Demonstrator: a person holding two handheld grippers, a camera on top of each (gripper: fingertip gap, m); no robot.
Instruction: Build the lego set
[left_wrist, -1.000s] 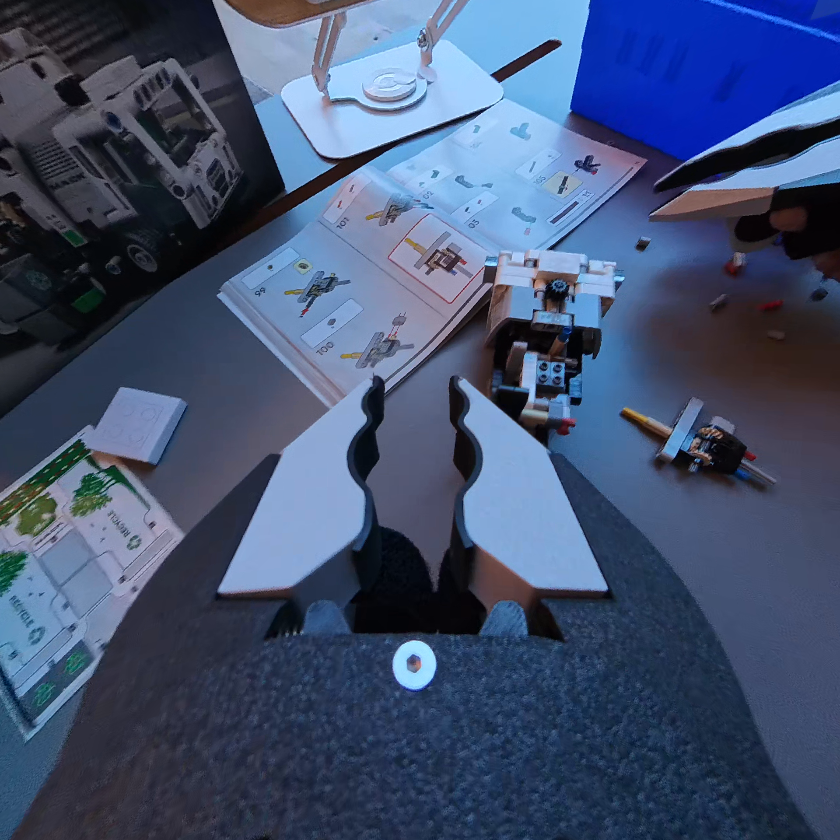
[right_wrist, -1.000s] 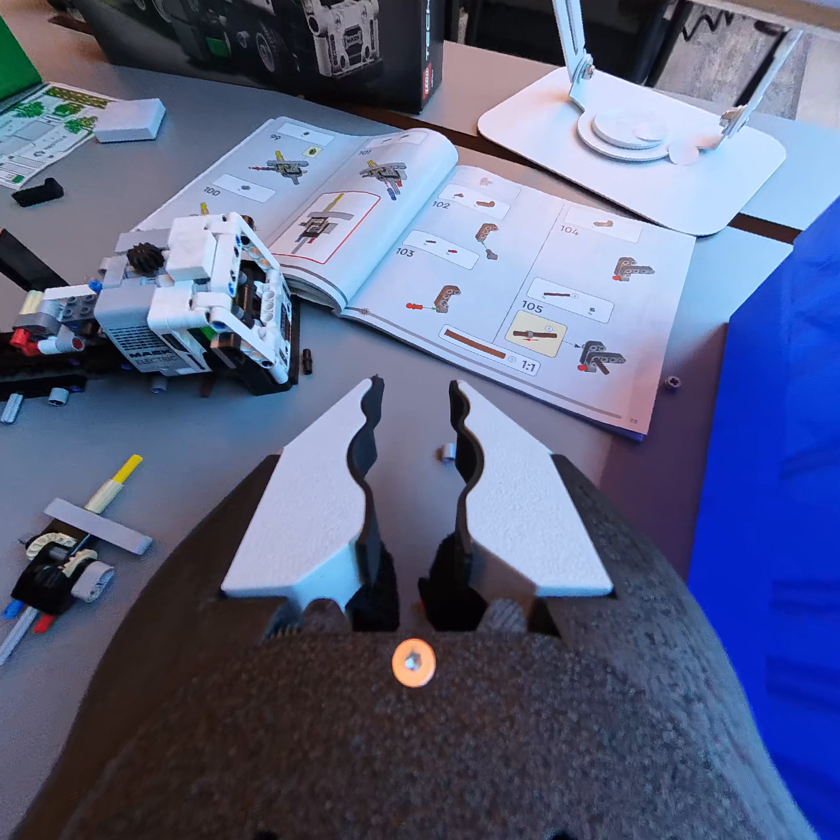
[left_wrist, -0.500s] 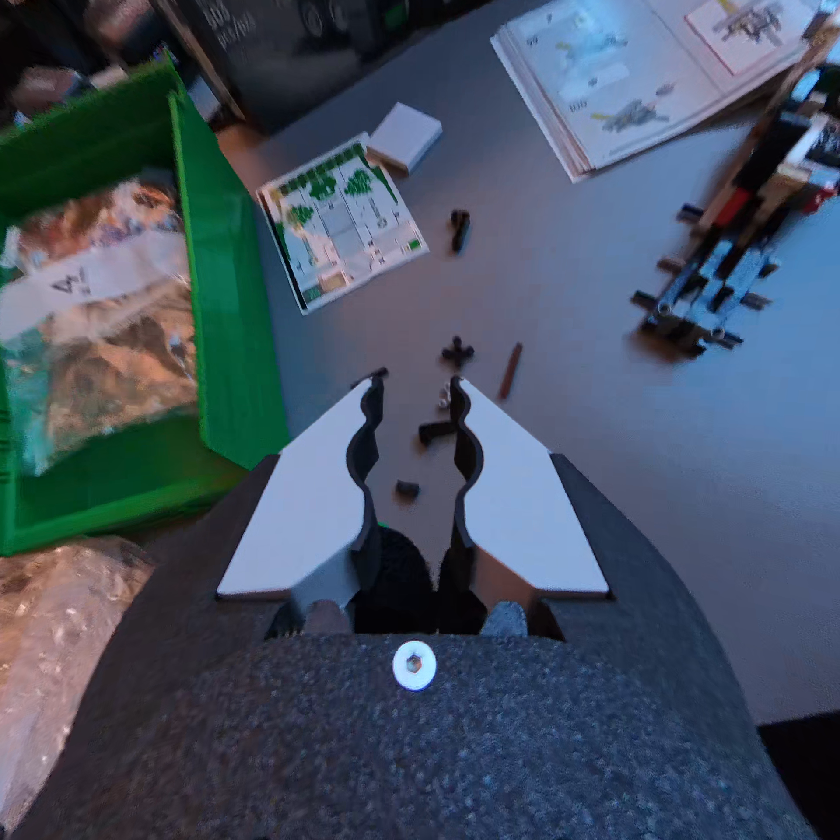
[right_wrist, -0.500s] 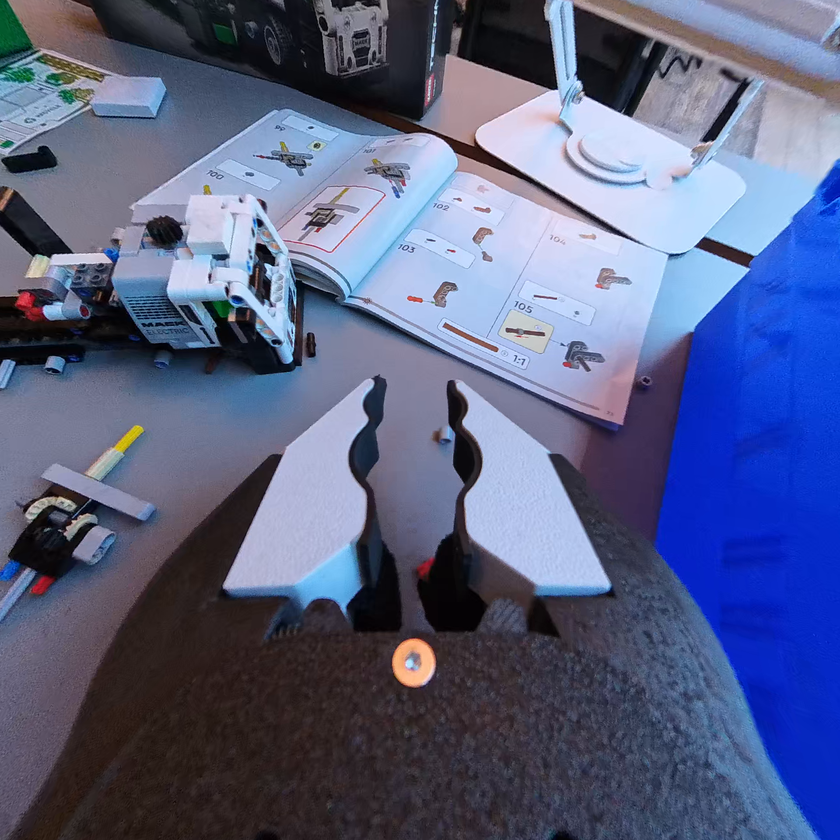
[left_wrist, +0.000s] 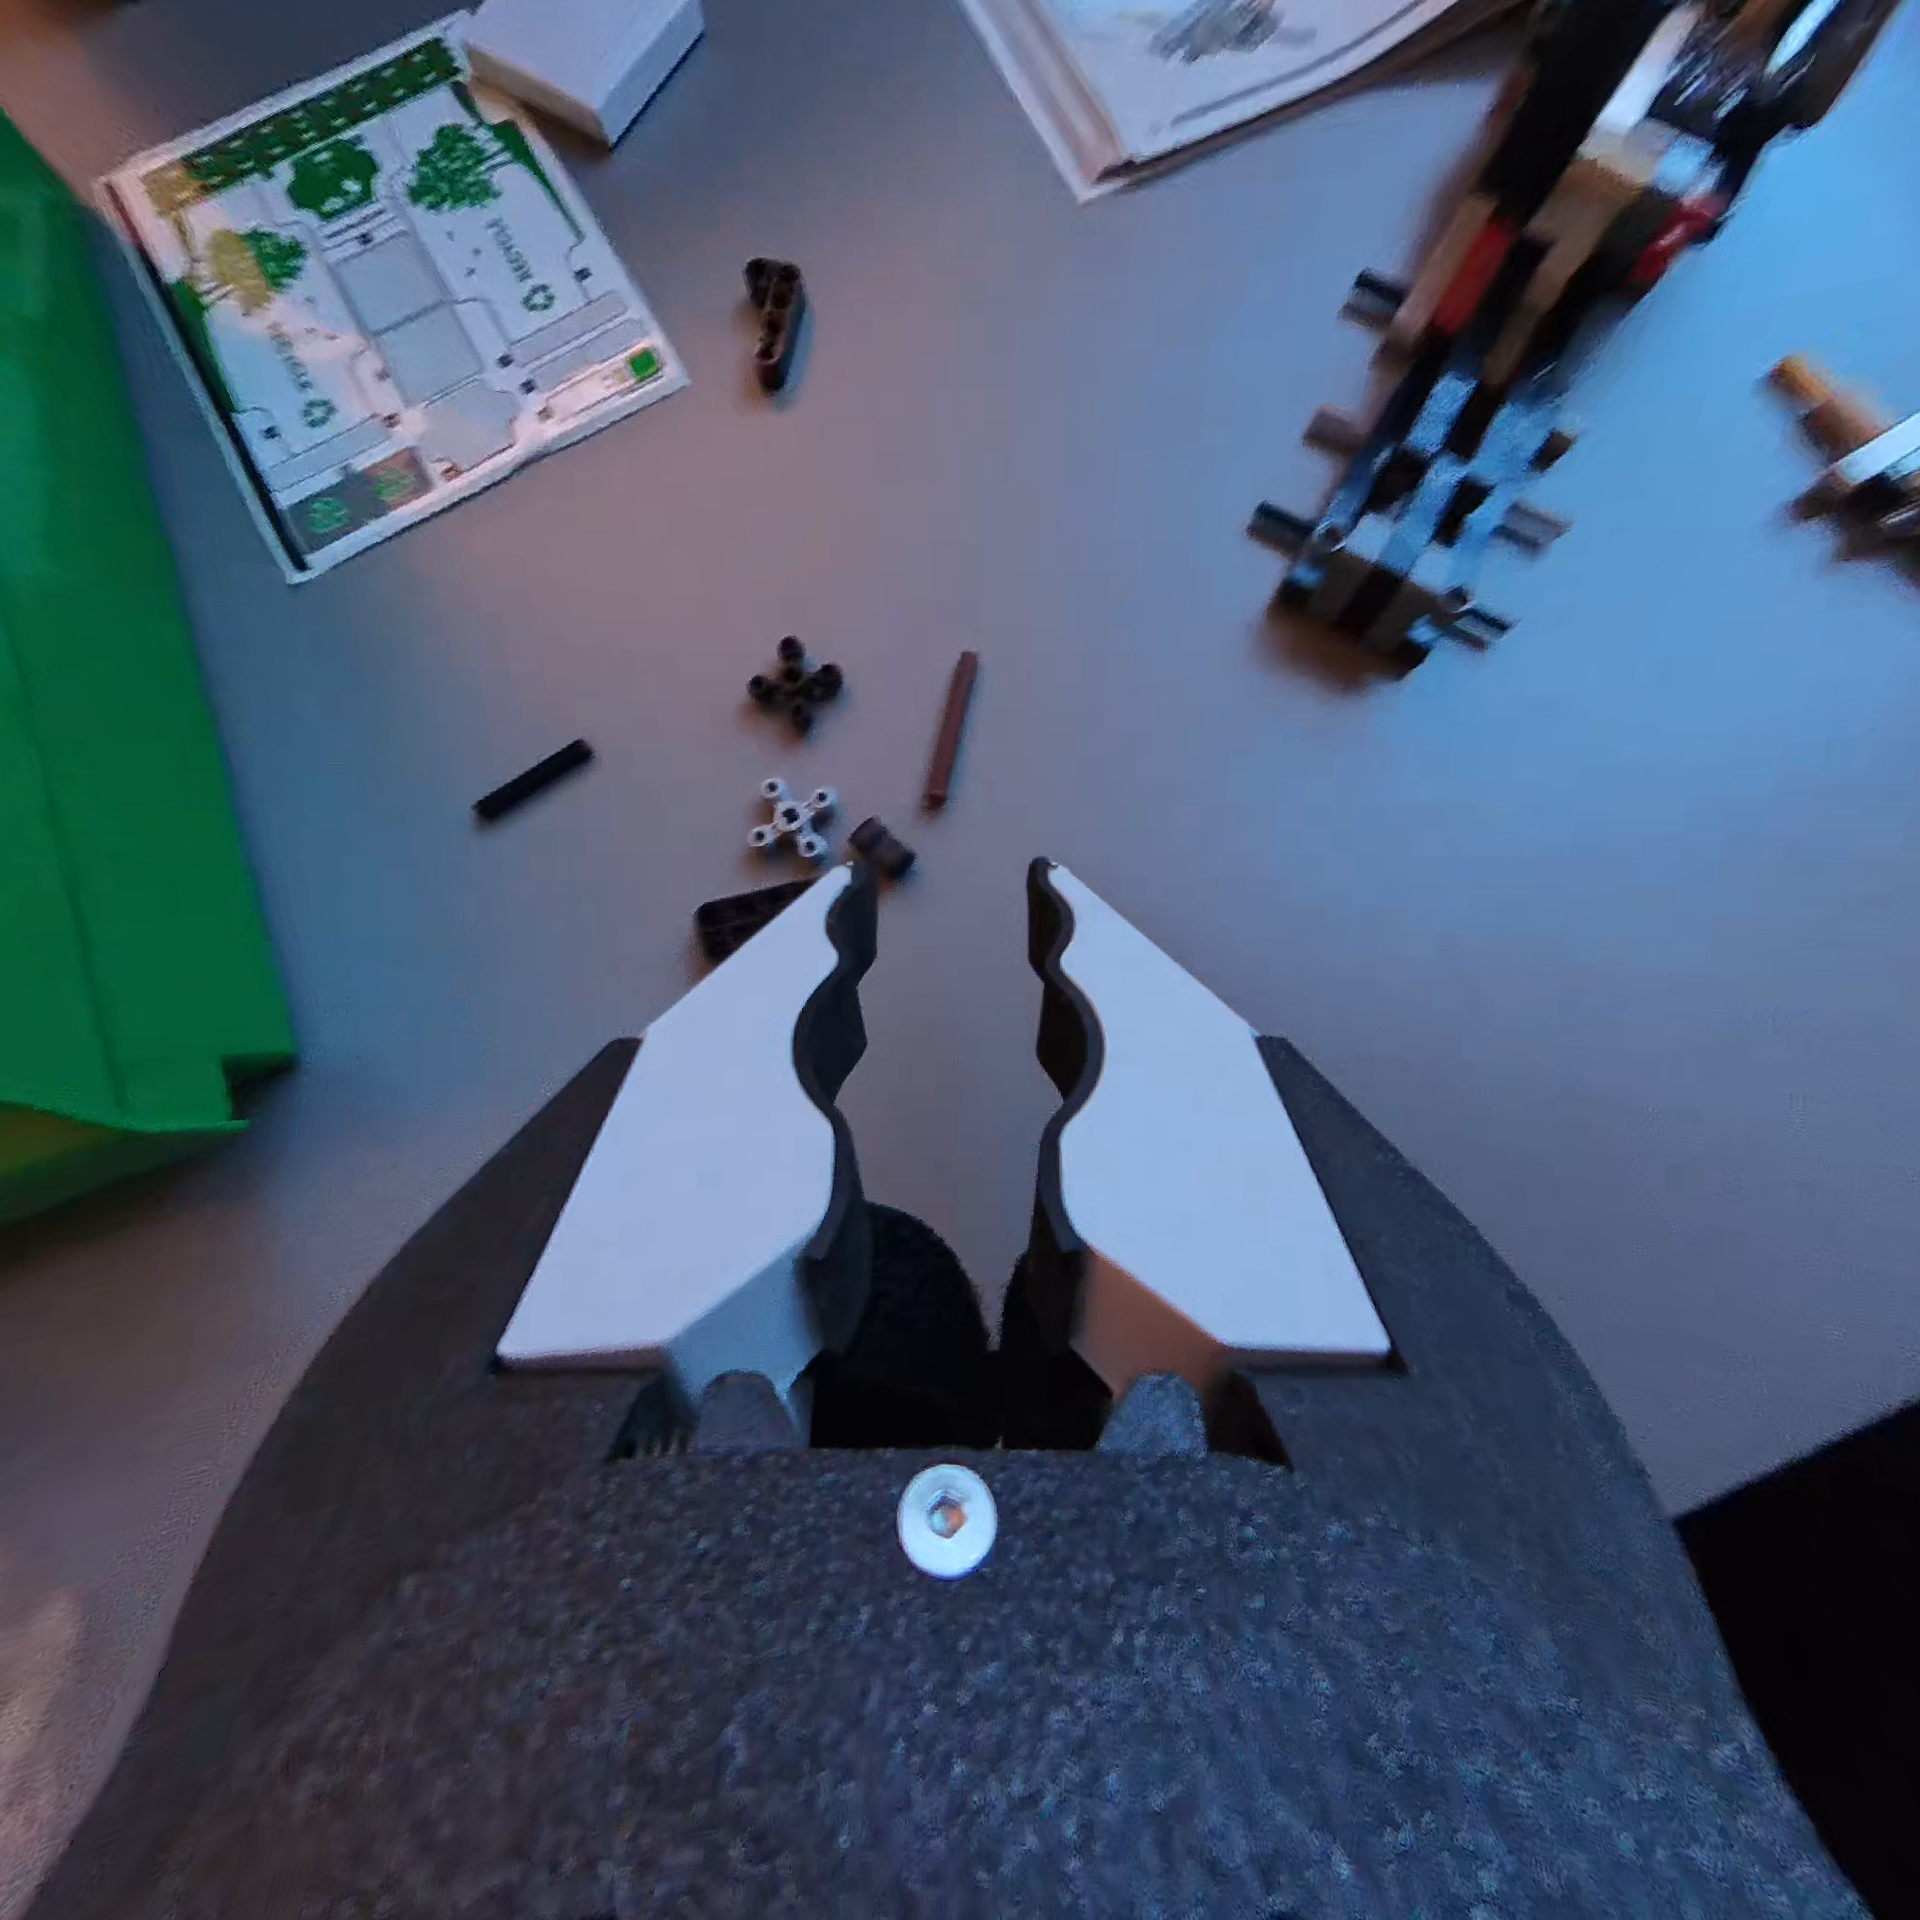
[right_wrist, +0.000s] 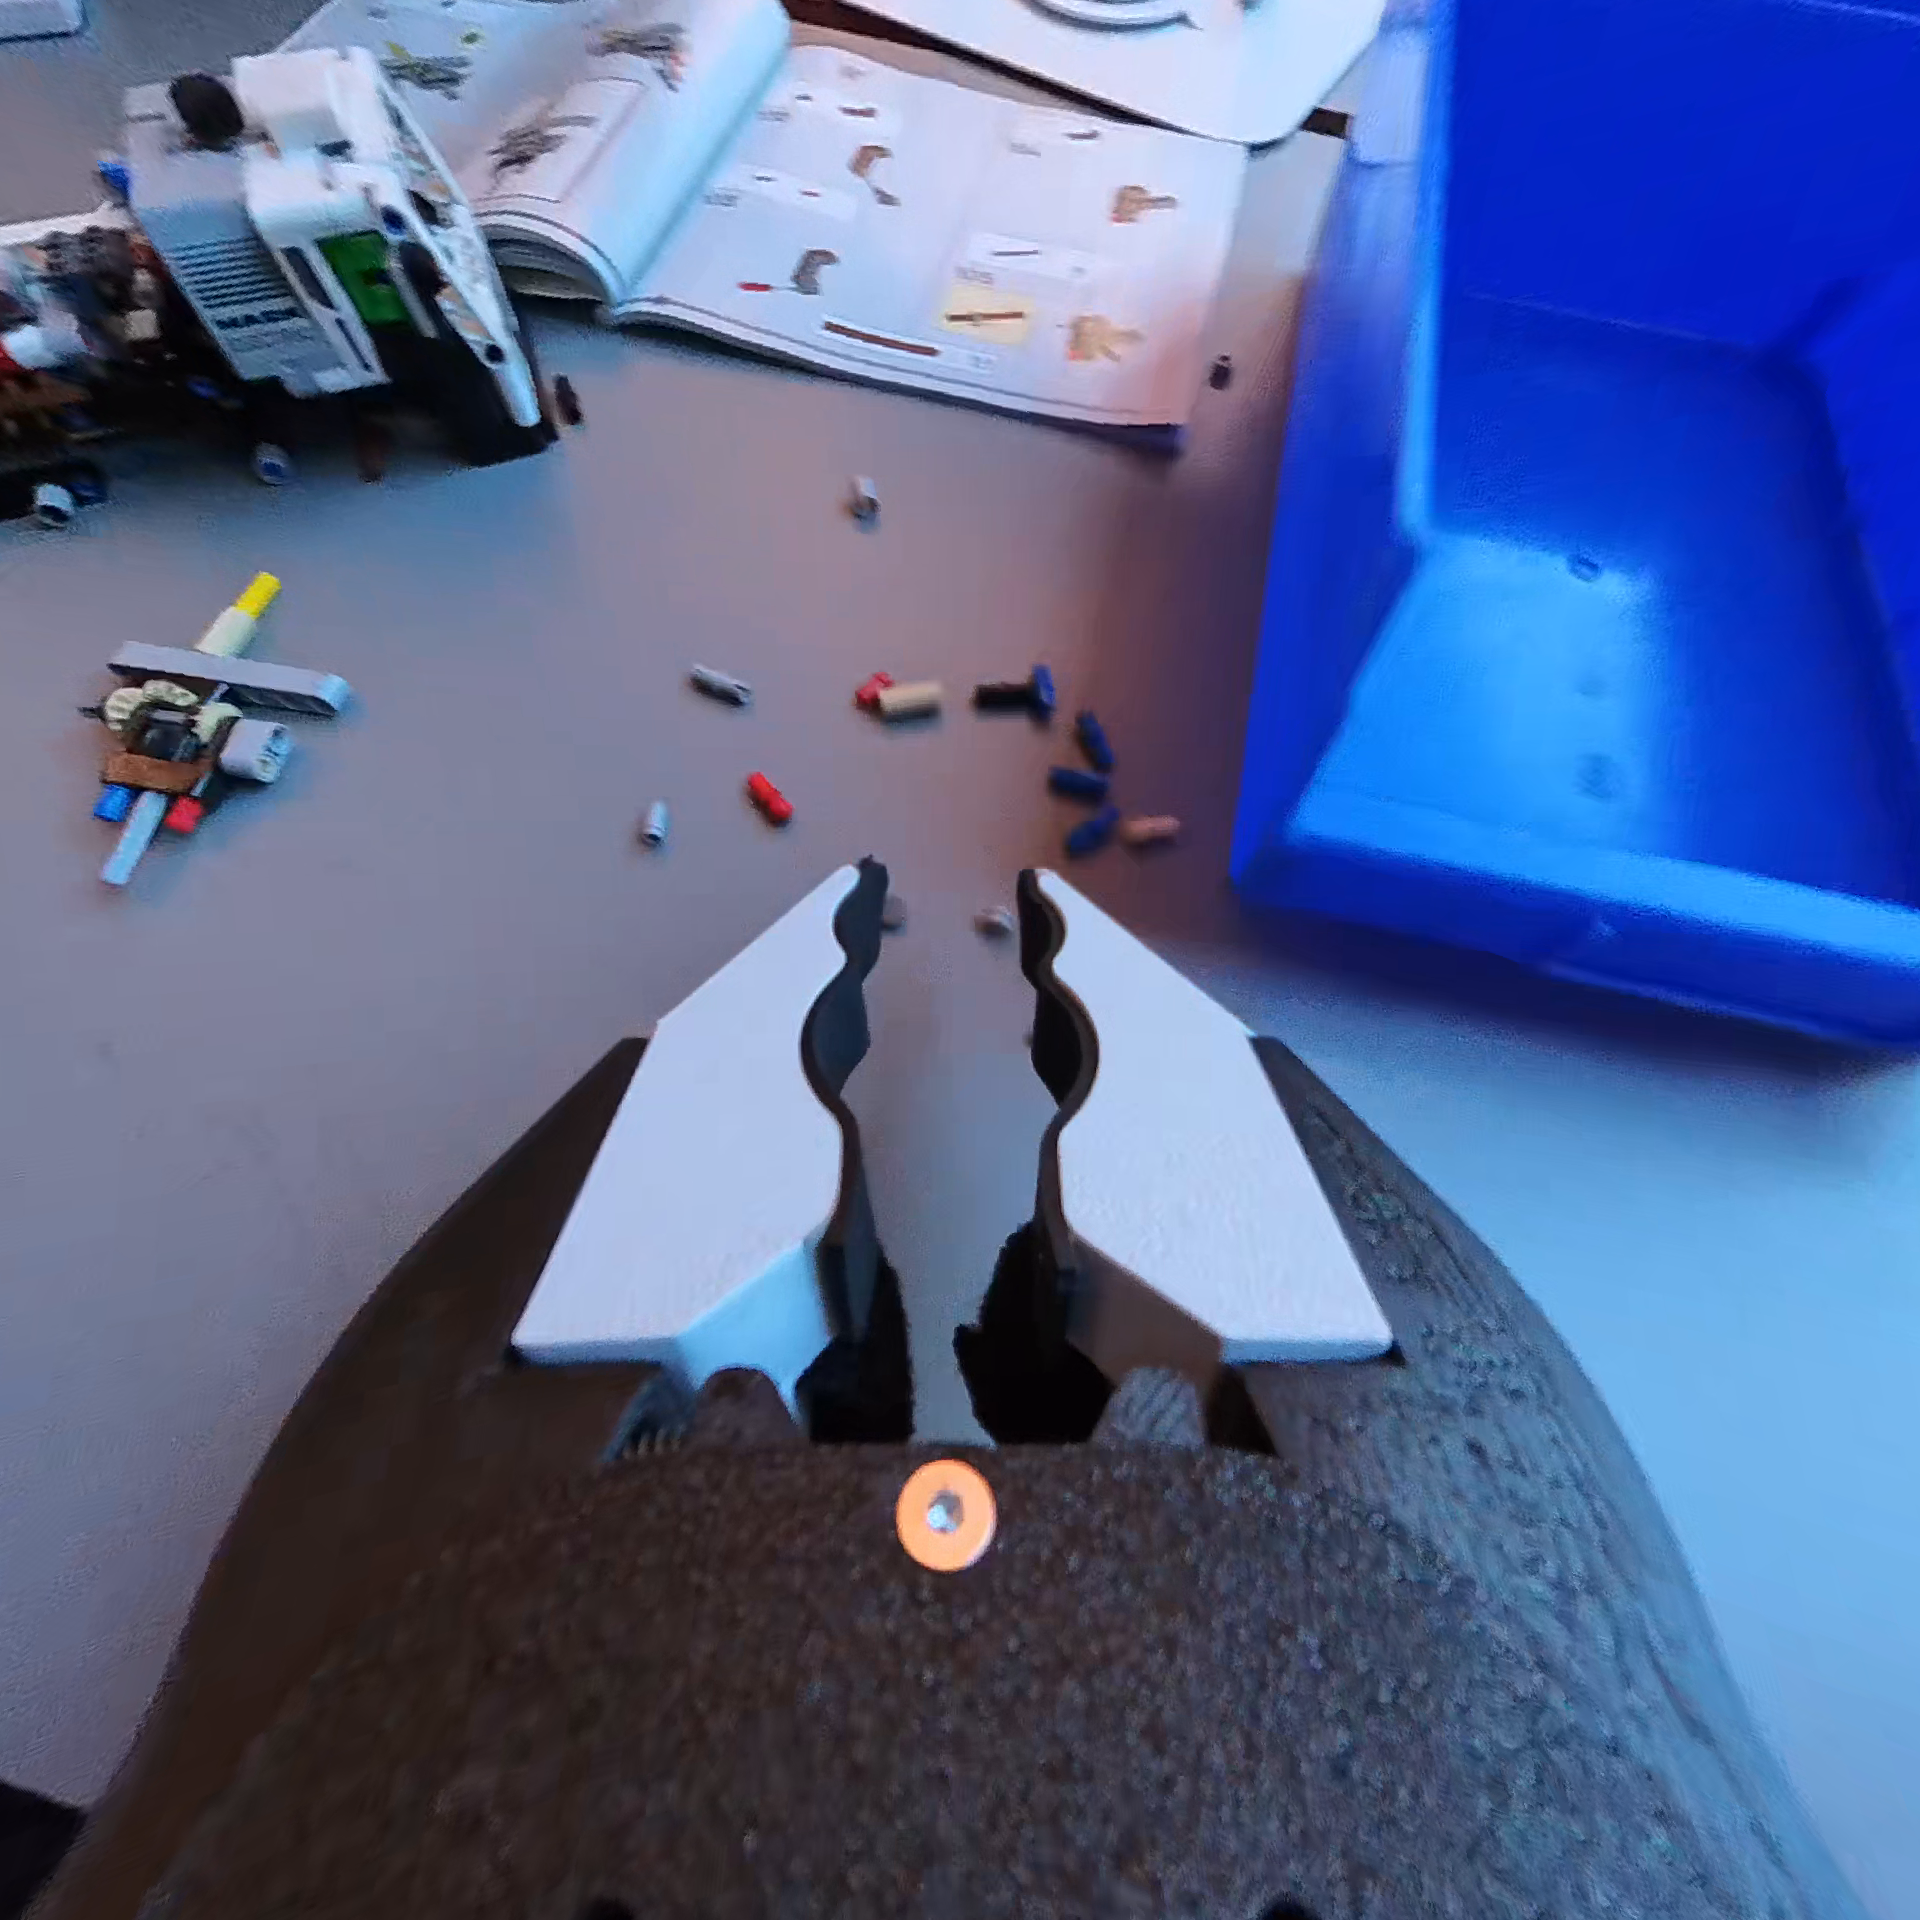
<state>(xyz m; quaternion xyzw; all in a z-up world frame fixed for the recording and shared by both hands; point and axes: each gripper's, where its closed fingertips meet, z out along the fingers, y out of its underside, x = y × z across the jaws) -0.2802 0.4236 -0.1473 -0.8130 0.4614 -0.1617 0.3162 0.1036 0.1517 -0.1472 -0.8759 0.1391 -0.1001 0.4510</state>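
My left gripper (left_wrist: 948, 878) is open and empty, low over the grey table. Just beyond its tips lie small loose pieces: a grey cross connector (left_wrist: 792, 818), a black cross connector (left_wrist: 795, 686), a brown axle (left_wrist: 950, 744), a black pin (left_wrist: 533, 779) and a small black bush (left_wrist: 881, 846). The half-built truck (left_wrist: 1496, 343) lies blurred at the upper right. My right gripper (right_wrist: 948, 883) is open and empty above scattered red (right_wrist: 769, 798), blue (right_wrist: 1081, 781), tan (right_wrist: 910, 700) and grey (right_wrist: 719, 686) pins. The white truck cab (right_wrist: 312, 249) stands at the upper left, a small sub-assembly (right_wrist: 182, 727) at the left.
A green bin (left_wrist: 94, 727) stands at the left, with a sticker sheet (left_wrist: 390, 312) and a white block (left_wrist: 592, 52) beyond it. A blue bin (right_wrist: 1621, 520) stands right of the right gripper. The open instruction booklet (right_wrist: 914, 218) lies behind the pins. The tips of one gripper are about 45 cm away from the tips of the other. My right tips are about 45 cm from the small black bush (left_wrist: 881, 846), my left tips only 5 cm. The grey cross connector (left_wrist: 792, 818) is about 5 cm from my left fingertips and 50 cm from my right. It is some 6 cm from my left tips to the brown axle (left_wrist: 950, 744).
My left gripper has swung left and down from the truck to the loose black and grey pieces. My right gripper has pulled back and tilted down, so the scattered pins and blue bin show.
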